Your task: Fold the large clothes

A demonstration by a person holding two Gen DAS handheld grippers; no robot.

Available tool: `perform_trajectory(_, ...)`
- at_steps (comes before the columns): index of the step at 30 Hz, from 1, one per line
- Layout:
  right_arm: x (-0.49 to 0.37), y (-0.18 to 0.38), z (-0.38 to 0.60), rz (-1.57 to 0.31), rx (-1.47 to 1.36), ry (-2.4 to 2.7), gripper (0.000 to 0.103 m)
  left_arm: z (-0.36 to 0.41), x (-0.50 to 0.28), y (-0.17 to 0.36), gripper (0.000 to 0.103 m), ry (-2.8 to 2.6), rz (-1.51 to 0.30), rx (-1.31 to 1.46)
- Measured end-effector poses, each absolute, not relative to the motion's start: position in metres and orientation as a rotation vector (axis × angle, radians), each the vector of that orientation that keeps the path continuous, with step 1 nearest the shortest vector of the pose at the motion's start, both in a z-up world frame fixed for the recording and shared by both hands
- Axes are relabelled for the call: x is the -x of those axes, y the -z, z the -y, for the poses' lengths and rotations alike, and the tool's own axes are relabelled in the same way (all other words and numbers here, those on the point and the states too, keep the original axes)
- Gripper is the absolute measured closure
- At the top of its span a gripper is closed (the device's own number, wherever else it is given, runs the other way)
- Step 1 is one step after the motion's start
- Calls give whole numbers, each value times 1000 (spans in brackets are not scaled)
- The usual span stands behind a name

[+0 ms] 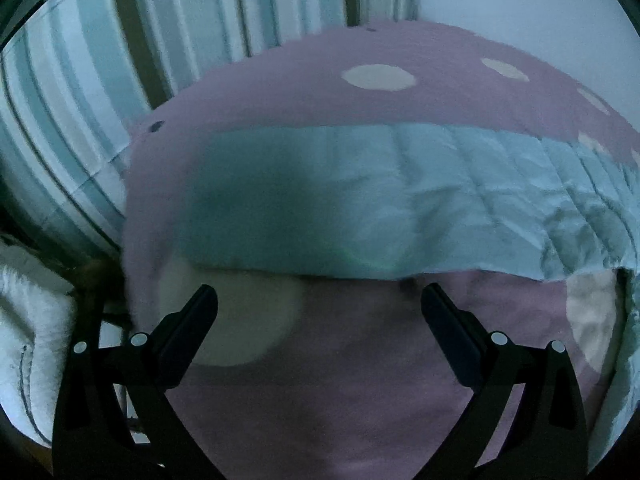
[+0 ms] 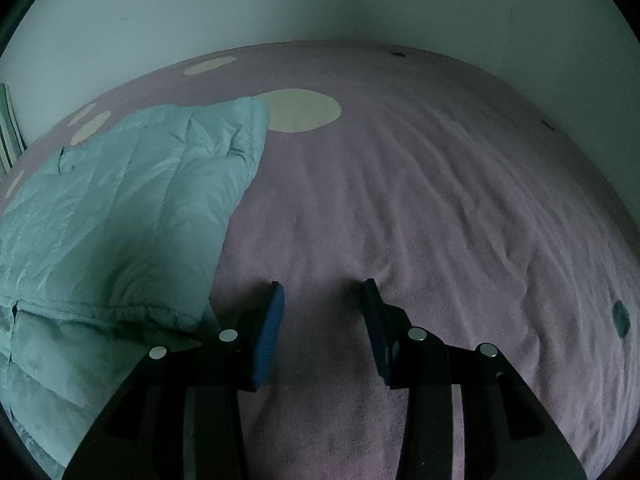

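A pale blue-green quilted jacket (image 1: 400, 196) lies folded flat on a purple bed cover (image 1: 320, 400) with cream dots. In the left wrist view it stretches across the middle, just beyond my left gripper (image 1: 318, 300), which is open and empty above the cover. In the right wrist view the jacket (image 2: 120, 220) lies at the left, its near corner beside the left finger. My right gripper (image 2: 324, 296) is open and empty over the bare purple cover (image 2: 440, 220).
Striped curtains (image 1: 80, 100) hang at the left beyond the bed edge. A white fluffy fabric (image 1: 32, 320) lies at the lower left. A plain wall (image 2: 320, 0) stands behind the bed. Small dark spots (image 2: 621, 319) mark the cover.
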State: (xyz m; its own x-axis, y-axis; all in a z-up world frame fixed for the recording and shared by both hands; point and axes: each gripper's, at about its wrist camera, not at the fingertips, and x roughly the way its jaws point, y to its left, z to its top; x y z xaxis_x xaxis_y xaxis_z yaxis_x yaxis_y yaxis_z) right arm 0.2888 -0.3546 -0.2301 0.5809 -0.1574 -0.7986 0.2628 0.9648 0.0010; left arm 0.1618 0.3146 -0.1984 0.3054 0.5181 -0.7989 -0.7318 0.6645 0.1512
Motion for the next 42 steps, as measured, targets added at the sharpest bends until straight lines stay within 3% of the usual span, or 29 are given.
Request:
perform_trajectory(5,-290,231,354,-918,-122,247,61,-371,-127,188,4,-892,-938,349)
perform_trajectory(8,-290,230,355,-916,-124,246,61,-403,-115,187,26,-792,-916,485)
perform_trajectory(21,-290,230,354,-916,-120,247,61,-450,-129,204,28,-506,-895,749)
perform_trajectory(26,-290,230,354,-916,-119,246,61,-457,-126,205,51,-486,-887,764)
perform_trajectory(28,-289,230,354,-915,-119,246,61,-459,-124,207,70,-481,-879,777)
perform_trajectory(30,-290,230,354,-916,-119,246,61,-462,-121,210,96,-446,-867,823)
perform_trajectory(42,-290,230,355,-914,-123,242,60,-374,-171,142,99,-312,-774,617)
